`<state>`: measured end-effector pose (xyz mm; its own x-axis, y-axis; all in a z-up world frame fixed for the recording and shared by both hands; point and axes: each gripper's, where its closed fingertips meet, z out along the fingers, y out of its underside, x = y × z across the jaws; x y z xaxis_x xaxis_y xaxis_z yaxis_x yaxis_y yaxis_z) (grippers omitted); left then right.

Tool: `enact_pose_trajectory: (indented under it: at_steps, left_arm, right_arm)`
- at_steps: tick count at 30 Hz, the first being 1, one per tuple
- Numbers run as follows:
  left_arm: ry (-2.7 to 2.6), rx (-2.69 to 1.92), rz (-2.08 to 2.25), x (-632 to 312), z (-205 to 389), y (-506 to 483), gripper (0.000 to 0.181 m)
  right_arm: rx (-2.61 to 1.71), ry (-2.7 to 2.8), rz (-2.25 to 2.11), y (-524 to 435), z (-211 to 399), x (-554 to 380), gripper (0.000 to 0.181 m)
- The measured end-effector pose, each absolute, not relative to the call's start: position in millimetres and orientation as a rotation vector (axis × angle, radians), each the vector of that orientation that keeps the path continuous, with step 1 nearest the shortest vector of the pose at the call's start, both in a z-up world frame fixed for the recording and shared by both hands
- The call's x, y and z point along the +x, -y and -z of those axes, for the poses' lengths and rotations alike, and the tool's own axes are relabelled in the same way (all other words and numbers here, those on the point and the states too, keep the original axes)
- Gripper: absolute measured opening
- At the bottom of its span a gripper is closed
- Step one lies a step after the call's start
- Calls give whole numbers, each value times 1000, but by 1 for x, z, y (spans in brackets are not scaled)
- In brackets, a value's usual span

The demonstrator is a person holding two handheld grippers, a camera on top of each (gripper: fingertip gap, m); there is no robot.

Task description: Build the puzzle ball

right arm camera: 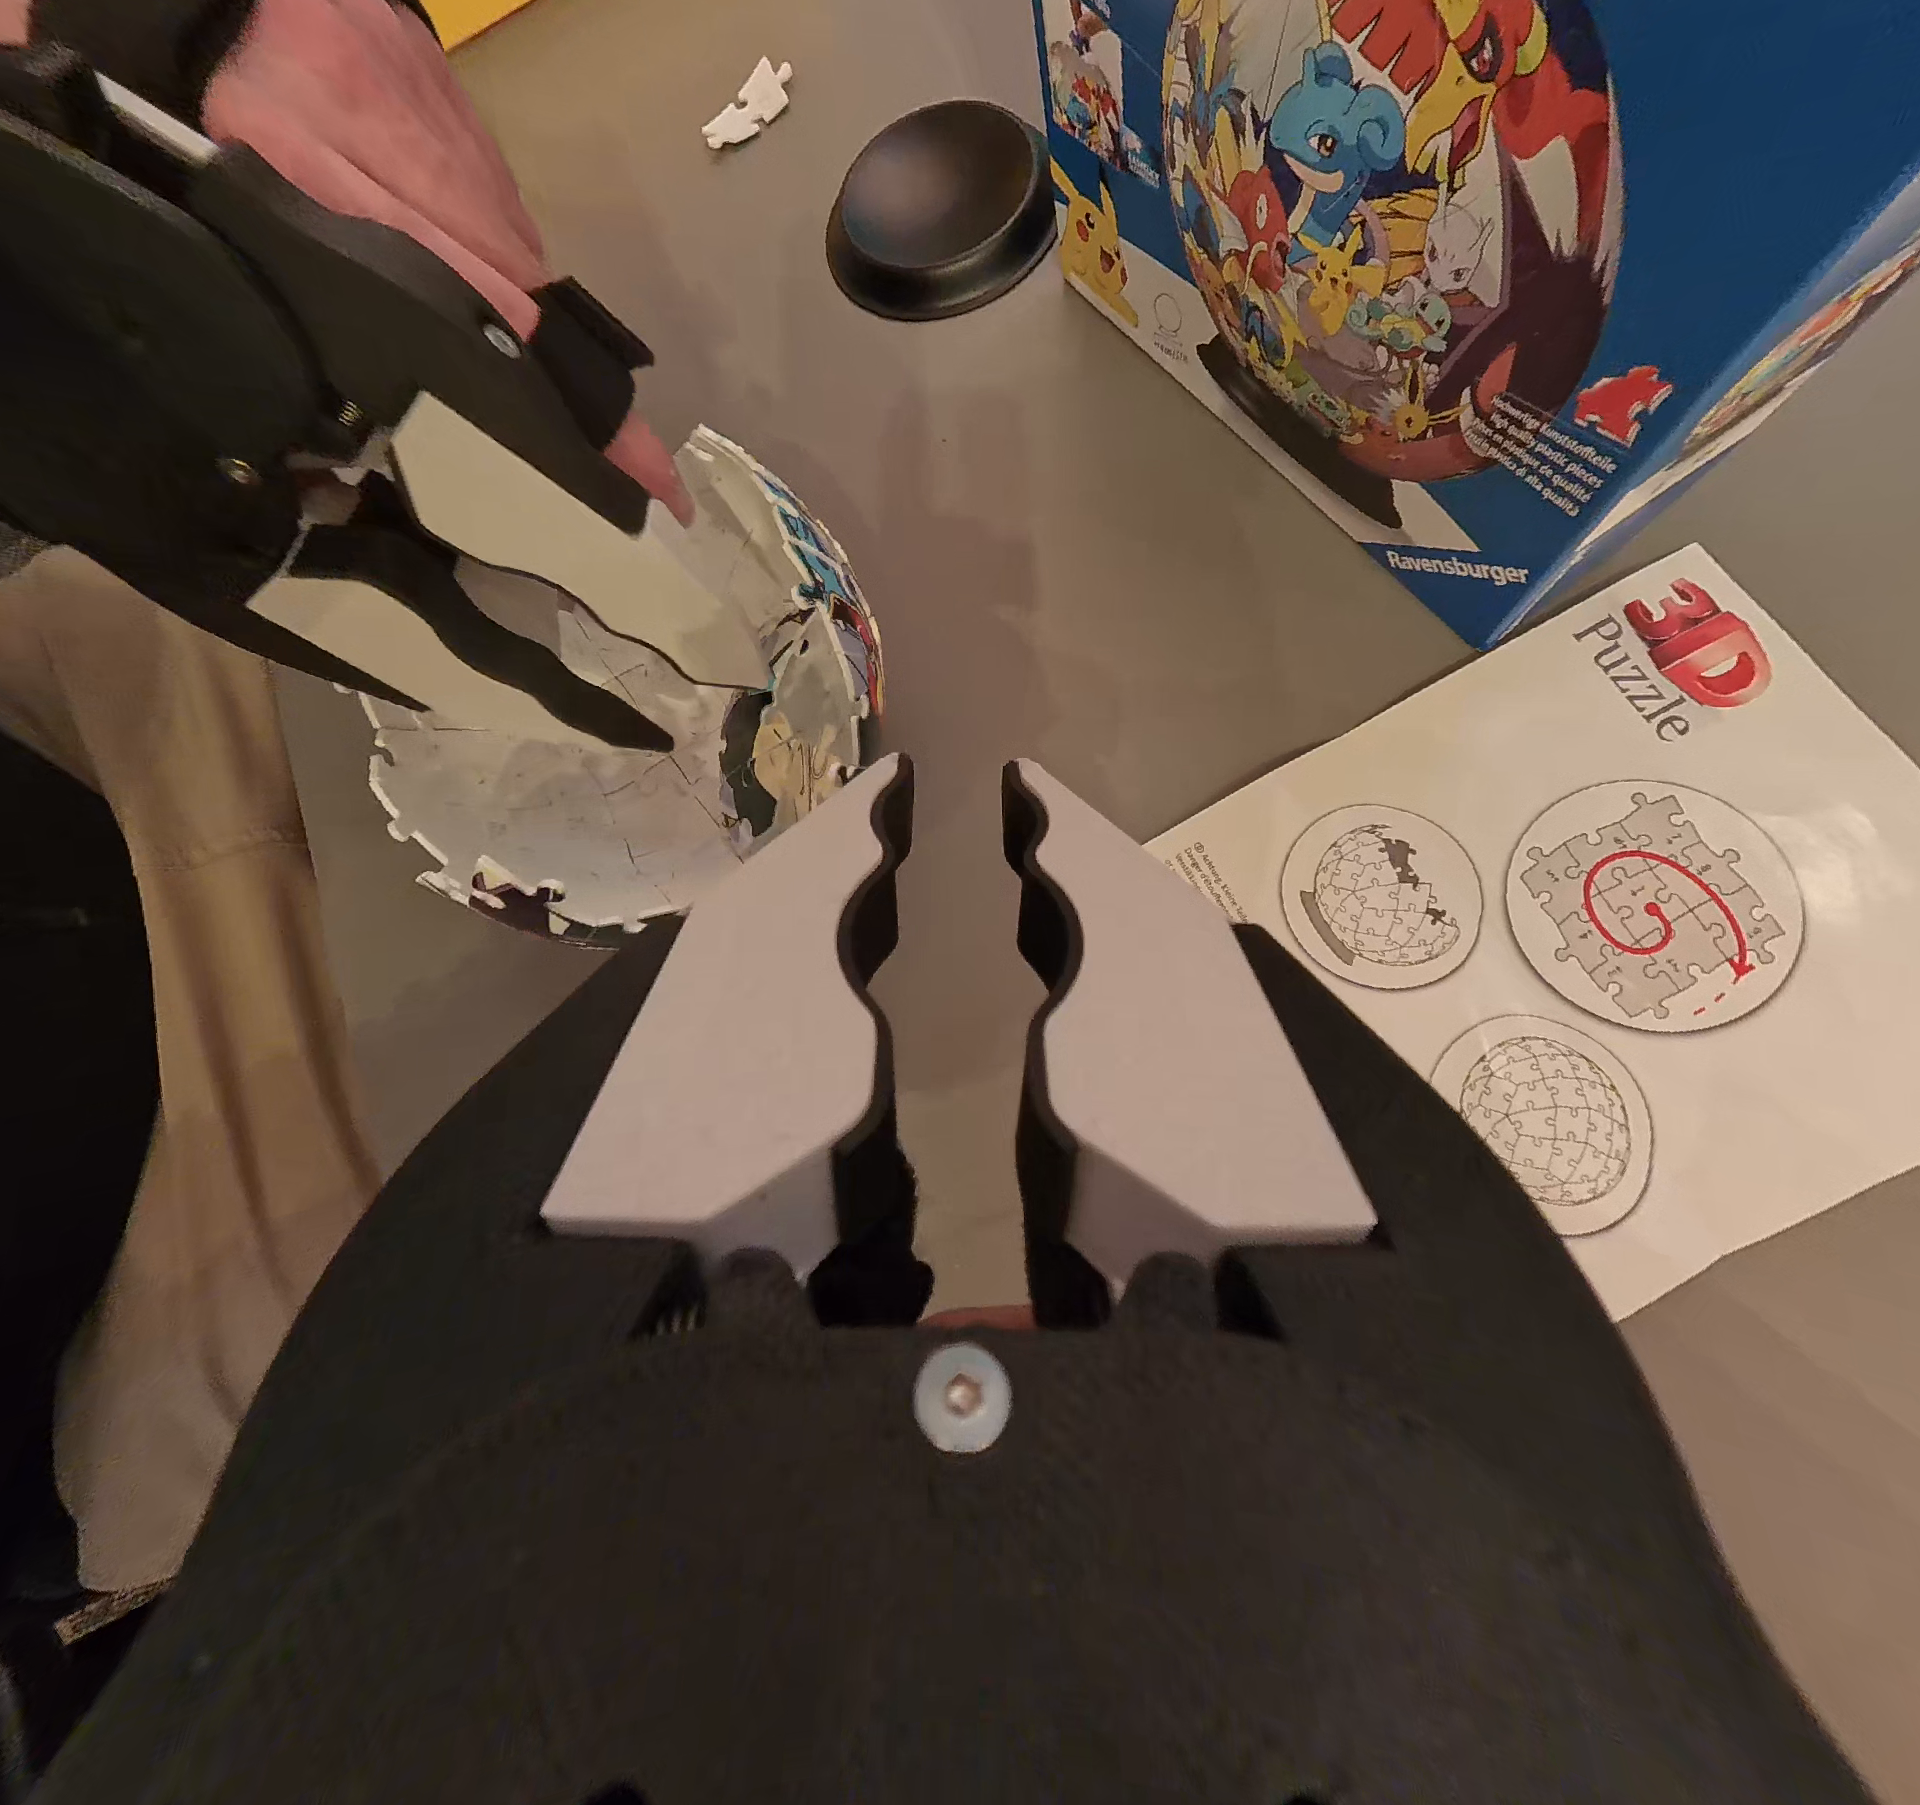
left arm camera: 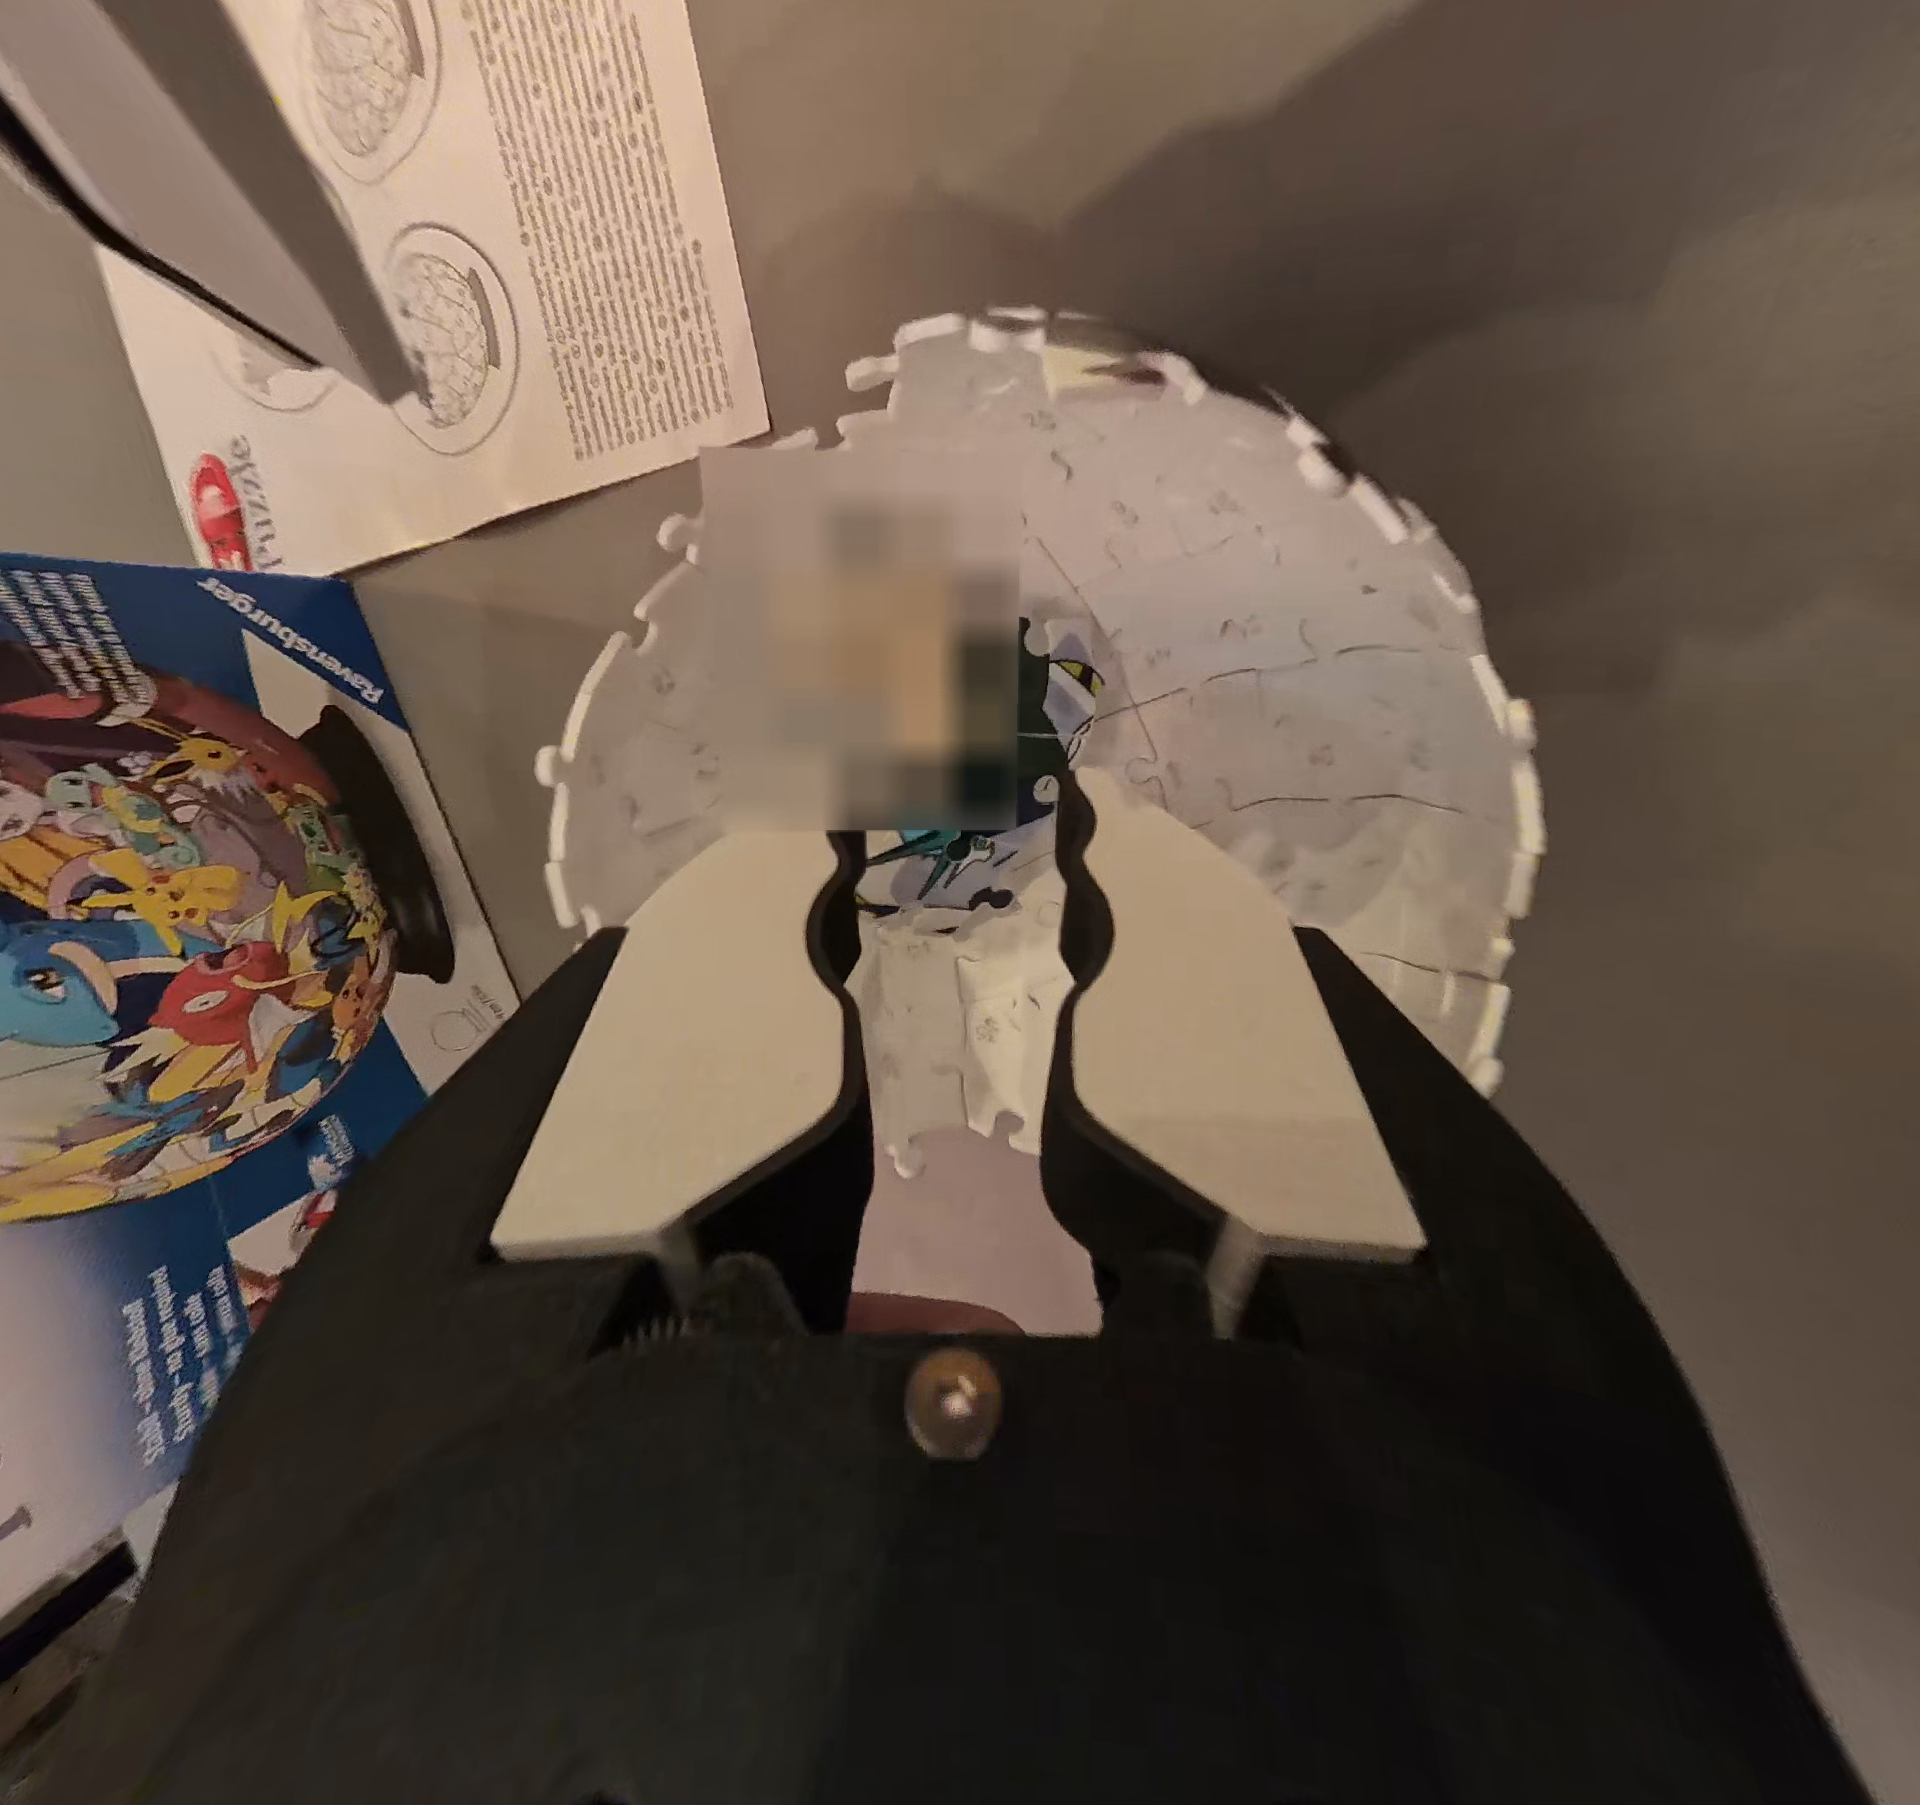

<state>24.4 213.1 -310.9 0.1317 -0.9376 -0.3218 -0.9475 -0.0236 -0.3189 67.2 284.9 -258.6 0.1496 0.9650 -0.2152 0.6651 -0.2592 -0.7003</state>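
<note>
A half-built puzzle ball point(left arm camera: 1299, 664), a white-inside shell with a knobbed rim, lies open side up on the grey table. In the right wrist view it point(right arm camera: 540, 810) shows coloured print on its outside. My left gripper point(left arm camera: 956, 841) reaches into the shell and is shut on a puzzle segment point(left arm camera: 956, 1007), white below and coloured near the tips. A gloved hand holds this gripper point(right arm camera: 717, 716) in the right wrist view. My right gripper point(right arm camera: 956, 768) hovers beside the shell, its jaws slightly apart with nothing between them.
A black round stand point(right arm camera: 935, 207) and two loose white pieces point(right arm camera: 748, 103) lie farther back. The blue puzzle box point(right arm camera: 1455, 197) stands at the back right, and also shows left of the shell point(left arm camera: 208, 872). The instruction sheet point(right arm camera: 1558, 924) lies at right. A person's beige trouser leg point(right arm camera: 208, 924) is at left.
</note>
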Motion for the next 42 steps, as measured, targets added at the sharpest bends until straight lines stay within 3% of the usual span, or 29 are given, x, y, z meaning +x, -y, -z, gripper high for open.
enact_pose_trajectory:
  at_steps: [12,42]
  left_arm:
    - [-1867,-2066,-46,20,329,-214,34]
    - [-1760,-1954,-92,19,314,-210,6]
  right_arm:
    - [-1976,1540,-917,-287,256,69,16]
    - [-1964,1526,-916,-288,249,71,16]
